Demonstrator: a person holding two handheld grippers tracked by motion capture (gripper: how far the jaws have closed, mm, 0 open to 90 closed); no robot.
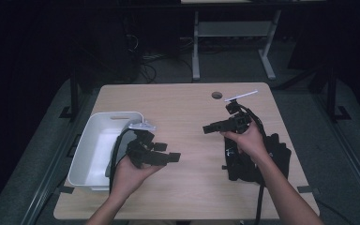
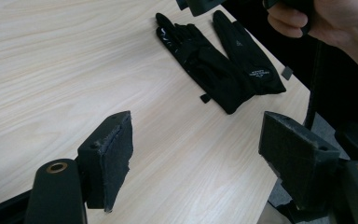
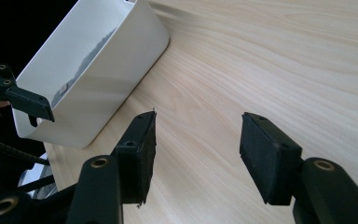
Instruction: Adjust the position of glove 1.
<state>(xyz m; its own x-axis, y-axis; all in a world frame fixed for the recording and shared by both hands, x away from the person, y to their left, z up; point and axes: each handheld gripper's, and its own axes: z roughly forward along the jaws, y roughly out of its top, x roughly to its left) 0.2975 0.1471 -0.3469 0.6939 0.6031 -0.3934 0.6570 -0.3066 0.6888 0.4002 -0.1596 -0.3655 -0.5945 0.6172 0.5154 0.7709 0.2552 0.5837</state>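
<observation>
High view: we see a wooden table point(image 1: 187, 101) with a white bin point(image 1: 86, 150) at its left edge and a pair of black gloves point(image 1: 255, 161) near its right edge.
Landmark: we place everything against the white bin.
Left gripper point(image 1: 171, 157): we hold it just right of the bin, above bare wood, jaws pointing away from the bin toward the gloves.
Left jaws: spread wide in the left gripper view, nothing but table between the pads point(image 2: 116, 154).
Right gripper point(image 1: 207, 128): we hold it well to the right of the bin, jaws pointing back toward it.
Right jaws: spread apart in the right gripper view, bare wood between the pads point(image 3: 265, 154), pinching nothing.
Gloves: lying flat on the table on the side far from the bin, partly under our right forearm in the high view; in the left gripper view they lie side by side, touching, fingers pointing away.
Bin: it stands upright; from the right gripper view its side wall point(image 3: 112, 70) faces us.
Hands: both gripper bodies are held by bare hands, well apart from each other.
</observation>
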